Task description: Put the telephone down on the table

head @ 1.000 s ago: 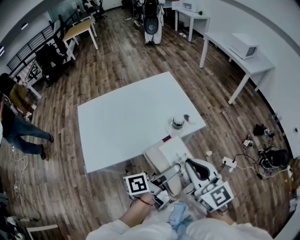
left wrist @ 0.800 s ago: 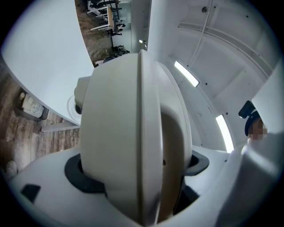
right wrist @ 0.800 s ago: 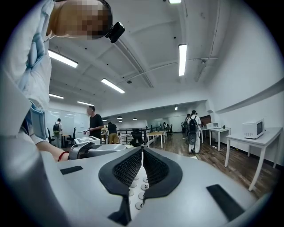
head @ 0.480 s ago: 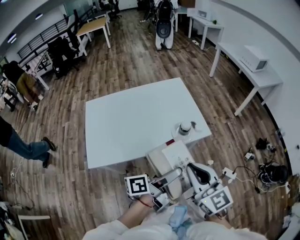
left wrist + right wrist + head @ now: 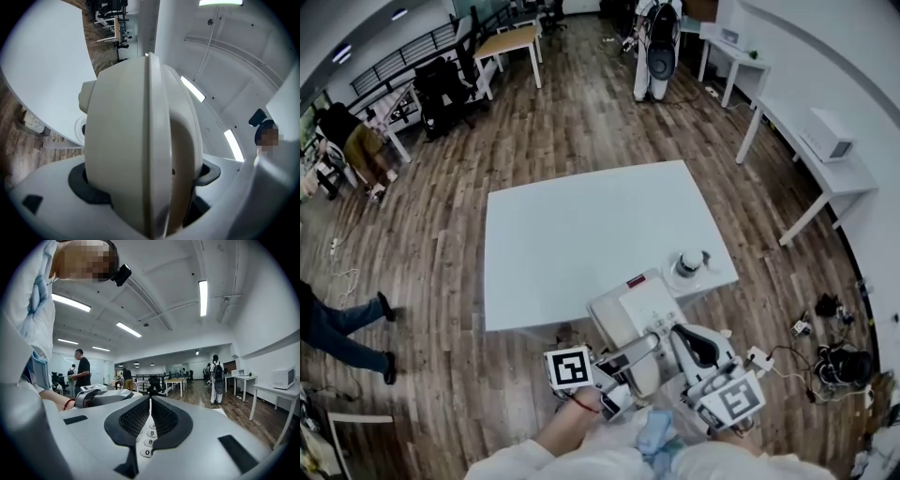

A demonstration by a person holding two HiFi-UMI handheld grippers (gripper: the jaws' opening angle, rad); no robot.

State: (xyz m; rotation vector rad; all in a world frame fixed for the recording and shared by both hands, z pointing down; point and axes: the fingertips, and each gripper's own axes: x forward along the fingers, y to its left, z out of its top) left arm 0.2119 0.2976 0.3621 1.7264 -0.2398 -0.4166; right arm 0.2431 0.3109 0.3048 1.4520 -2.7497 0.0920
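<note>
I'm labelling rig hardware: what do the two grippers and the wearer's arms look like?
Left gripper and right gripper have pale grey-white bodies with black pads. Each carries a white cube with black square markers. White sleeves; a red band on the left wrist.

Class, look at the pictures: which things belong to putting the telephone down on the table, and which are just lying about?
Job in hand: telephone; table; left gripper, clamped on the telephone; right gripper.

Lying about: small round white object on the table corner; white box on a side desk; power strip.
</note>
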